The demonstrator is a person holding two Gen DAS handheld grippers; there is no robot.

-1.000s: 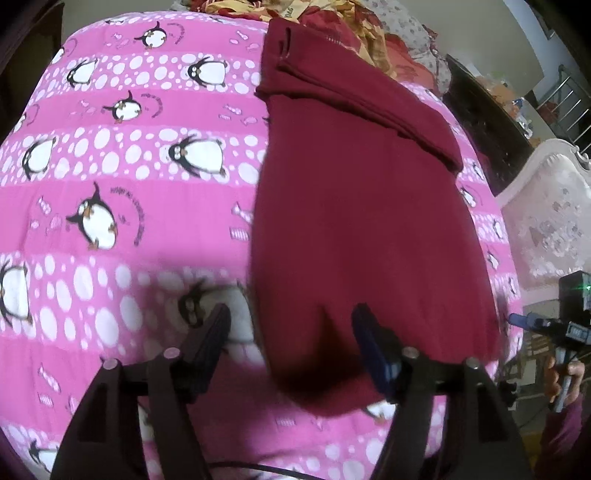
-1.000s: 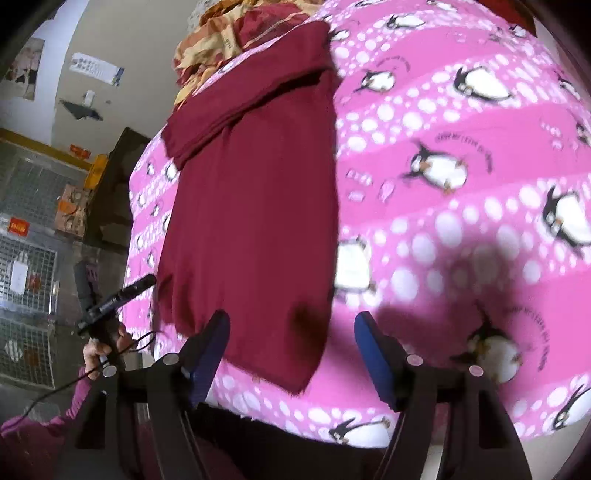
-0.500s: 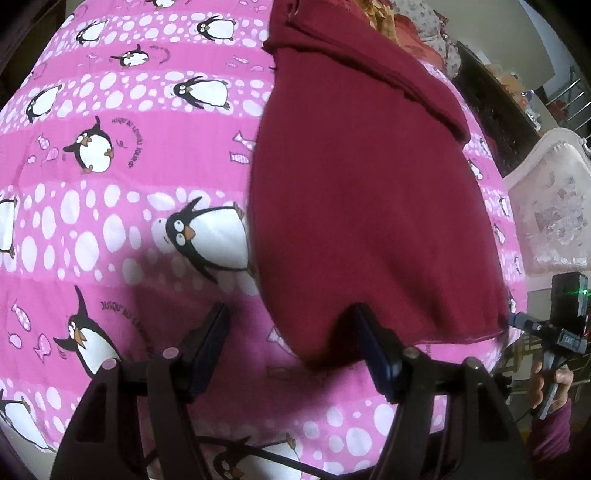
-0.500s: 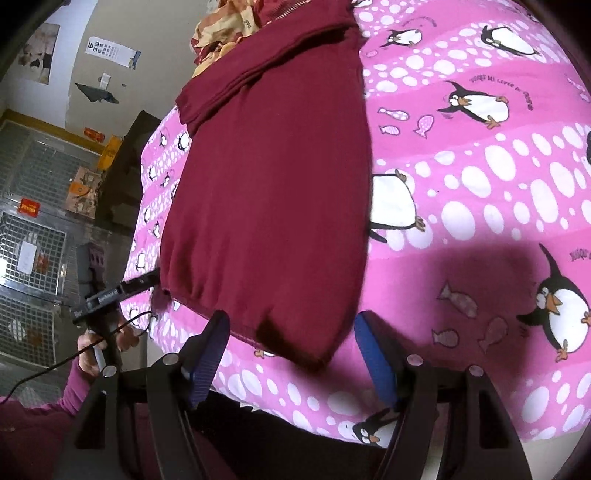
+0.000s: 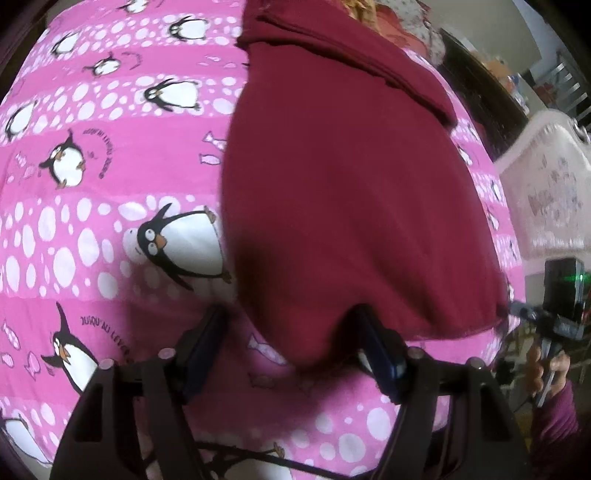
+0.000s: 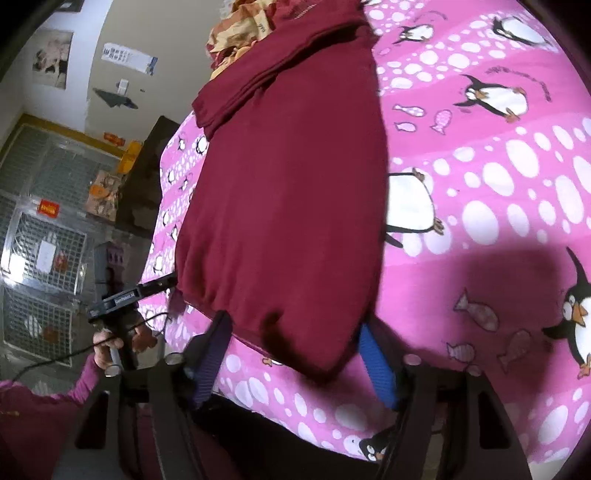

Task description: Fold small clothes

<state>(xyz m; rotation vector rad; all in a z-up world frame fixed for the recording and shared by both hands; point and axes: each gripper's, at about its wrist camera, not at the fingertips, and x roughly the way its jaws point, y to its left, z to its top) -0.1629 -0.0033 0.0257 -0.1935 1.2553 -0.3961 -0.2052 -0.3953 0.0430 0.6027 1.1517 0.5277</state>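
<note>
A dark red garment (image 5: 343, 192) lies flat on the pink penguin blanket (image 5: 92, 192), with a folded band at its far end. My left gripper (image 5: 291, 328) is open, its jaws on either side of the garment's near left corner. In the right wrist view the same garment (image 6: 288, 192) fills the middle. My right gripper (image 6: 295, 332) is open, its jaws on either side of the garment's near right corner. Neither gripper holds the cloth.
A pile of red and yellow cloth (image 6: 236, 33) lies beyond the garment. A white padded headboard (image 5: 546, 192) stands on the right of the left wrist view. The bed edge runs close under both grippers. Wire cages (image 6: 40, 236) stand on the floor.
Both grippers have moved forward and down to the garment's near hem. The corners now sit between the open jaws. The garment has not moved.
</note>
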